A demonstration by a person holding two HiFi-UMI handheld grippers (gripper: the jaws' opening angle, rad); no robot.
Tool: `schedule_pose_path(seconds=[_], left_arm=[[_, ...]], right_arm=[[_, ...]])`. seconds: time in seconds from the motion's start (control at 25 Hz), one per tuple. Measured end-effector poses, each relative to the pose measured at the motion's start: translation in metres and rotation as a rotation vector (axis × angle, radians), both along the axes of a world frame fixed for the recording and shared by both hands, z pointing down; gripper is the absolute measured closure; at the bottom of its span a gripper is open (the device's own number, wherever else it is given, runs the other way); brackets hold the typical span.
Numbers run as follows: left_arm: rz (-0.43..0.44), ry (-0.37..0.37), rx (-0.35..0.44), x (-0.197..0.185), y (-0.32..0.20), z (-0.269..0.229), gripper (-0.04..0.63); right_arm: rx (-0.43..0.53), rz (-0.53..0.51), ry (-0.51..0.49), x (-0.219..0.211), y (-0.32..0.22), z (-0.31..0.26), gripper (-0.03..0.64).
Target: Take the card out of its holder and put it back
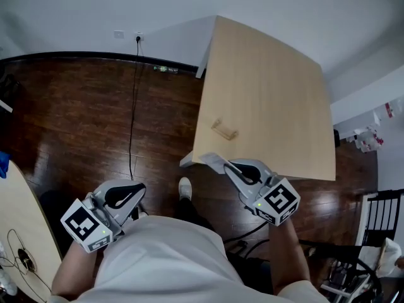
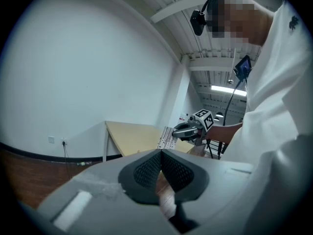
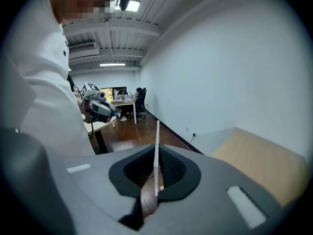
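A small wooden card holder (image 1: 224, 130) stands empty near the front left of the light wooden table (image 1: 271, 100). My right gripper (image 1: 231, 166) hovers at the table's near edge, shut on a white card (image 1: 213, 162). In the right gripper view the card (image 3: 156, 146) stands edge-on between the pads of the right gripper (image 3: 156, 154). My left gripper (image 1: 139, 193) hangs low at the left, over the floor and away from the table. In the left gripper view its pads meet at the left gripper (image 2: 160, 154) with nothing between them. That view also shows the right gripper (image 2: 188, 130) with the card (image 2: 166, 138).
Dark wooden floor (image 1: 76, 118) surrounds the table. A black cable (image 1: 132, 125) runs from a wall socket across the floor. Another light table (image 1: 19, 213) with wires sits at the lower left. A black chair (image 1: 379, 223) stands at the right. The person's shoe (image 1: 184, 188) is below the table edge.
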State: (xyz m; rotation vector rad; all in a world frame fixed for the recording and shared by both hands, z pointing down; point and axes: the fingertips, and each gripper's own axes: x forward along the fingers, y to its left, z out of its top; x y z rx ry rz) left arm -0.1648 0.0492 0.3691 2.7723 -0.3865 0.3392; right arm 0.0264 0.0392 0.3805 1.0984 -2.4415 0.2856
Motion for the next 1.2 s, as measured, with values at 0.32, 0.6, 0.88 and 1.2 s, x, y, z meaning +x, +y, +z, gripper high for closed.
schedule_pose_path(seconds=[0.32, 0.6, 0.88, 1.2], left_arm=[[-0.057, -0.008, -0.013, 0.039, -0.023, -0.002, 0.592], [-0.093, -0.035, -0.012, 0.077, -0.04, -0.001, 0.584], [-0.125, -0.056, -0.022, 0.103, -0.056, -0.001, 0.58], [-0.154, -0.079, -0.037, 0.114, -0.064, 0.004, 0.58]], right_arm=[[-0.005, -0.003, 0.014, 0.061, -0.047, 0.014, 0.597], [-0.017, -0.019, 0.011, 0.105, -0.086, 0.037, 0.597], [-0.051, -0.038, 0.017, 0.137, -0.119, 0.068, 0.597], [-0.084, -0.06, 0.016, 0.145, -0.139, 0.096, 0.597]])
